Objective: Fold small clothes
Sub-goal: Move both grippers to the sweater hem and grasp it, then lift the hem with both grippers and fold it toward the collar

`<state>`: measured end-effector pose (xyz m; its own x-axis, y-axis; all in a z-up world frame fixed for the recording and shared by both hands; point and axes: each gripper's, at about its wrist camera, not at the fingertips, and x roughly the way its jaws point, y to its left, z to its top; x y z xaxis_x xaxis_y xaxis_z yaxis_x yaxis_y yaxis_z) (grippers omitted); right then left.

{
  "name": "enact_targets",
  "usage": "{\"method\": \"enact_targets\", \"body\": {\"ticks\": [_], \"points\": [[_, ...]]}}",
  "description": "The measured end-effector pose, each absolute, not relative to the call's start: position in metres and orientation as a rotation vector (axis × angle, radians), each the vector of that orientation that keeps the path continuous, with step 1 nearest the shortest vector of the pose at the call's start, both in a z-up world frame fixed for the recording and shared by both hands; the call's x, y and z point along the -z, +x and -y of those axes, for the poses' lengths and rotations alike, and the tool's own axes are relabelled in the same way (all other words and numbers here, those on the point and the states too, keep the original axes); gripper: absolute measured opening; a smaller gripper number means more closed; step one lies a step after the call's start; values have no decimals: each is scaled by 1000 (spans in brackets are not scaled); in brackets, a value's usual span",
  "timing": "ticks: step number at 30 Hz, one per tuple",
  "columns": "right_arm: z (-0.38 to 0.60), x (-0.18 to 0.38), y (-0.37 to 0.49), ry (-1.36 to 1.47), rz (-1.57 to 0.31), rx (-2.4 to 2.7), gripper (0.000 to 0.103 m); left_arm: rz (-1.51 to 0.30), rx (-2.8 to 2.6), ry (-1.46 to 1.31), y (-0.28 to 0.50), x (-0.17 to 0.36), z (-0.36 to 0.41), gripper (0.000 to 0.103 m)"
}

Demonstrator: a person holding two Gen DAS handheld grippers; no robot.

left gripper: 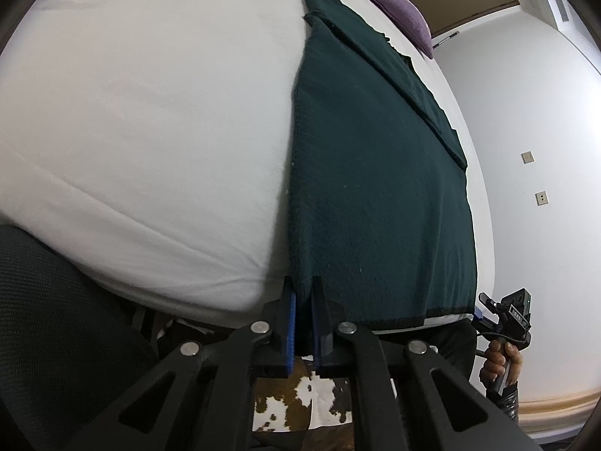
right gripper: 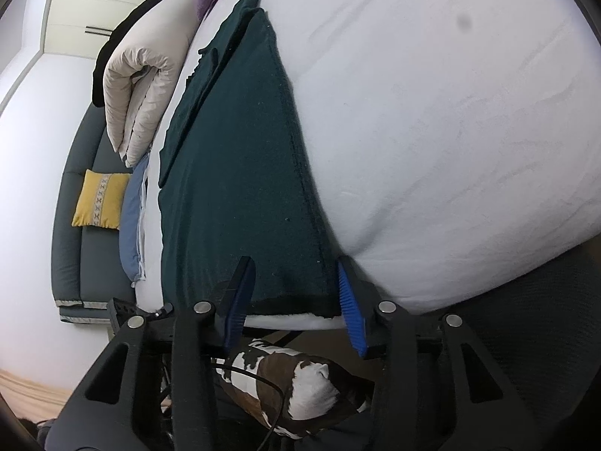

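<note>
A dark green garment (left gripper: 375, 173) lies flat and lengthwise on the white bed (left gripper: 150, 112), with a folded-in flap along its far side. My left gripper (left gripper: 303, 293) is shut on the garment's near left hem corner at the bed's edge. My right gripper (right gripper: 293, 282) is open, its blue-padded fingers (right gripper: 349, 297) straddling the near hem of the garment (right gripper: 240, 188) at its other corner, on the bed (right gripper: 450, 131). The right gripper also shows in the left wrist view (left gripper: 484, 306), held by a hand at the hem's right end.
A purple cushion (left gripper: 402, 11) lies at the bed's far end. A folded cream duvet (right gripper: 142, 75) and a blue pillow (right gripper: 131, 218) sit beside the garment. A grey sofa with a yellow cushion (right gripper: 99, 199) stands beyond. A cowhide-pattern cushion (right gripper: 296, 387) lies below the bed's edge.
</note>
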<state>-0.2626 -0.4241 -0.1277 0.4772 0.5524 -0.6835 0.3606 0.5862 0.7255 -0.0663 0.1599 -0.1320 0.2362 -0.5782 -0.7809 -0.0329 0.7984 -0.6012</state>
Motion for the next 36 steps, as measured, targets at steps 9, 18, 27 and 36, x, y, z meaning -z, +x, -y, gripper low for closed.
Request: {"method": "enact_targets", "body": {"ticks": [9,18,27,36], "points": [[417,129,-260,956,-1138,-151,7,-1261,423,-589,-71,123,-161,6],[415,79,-246,984,-963,-224,6,-1115,516,-786,-64,83,-181,6],[408,29,-210,1012,-815,-299,6,-979,585,-917,-43,50,-184,6],[420,2,-156,1030,-735,-304,6,-928,587,-967,4,38,-187,6]]}}
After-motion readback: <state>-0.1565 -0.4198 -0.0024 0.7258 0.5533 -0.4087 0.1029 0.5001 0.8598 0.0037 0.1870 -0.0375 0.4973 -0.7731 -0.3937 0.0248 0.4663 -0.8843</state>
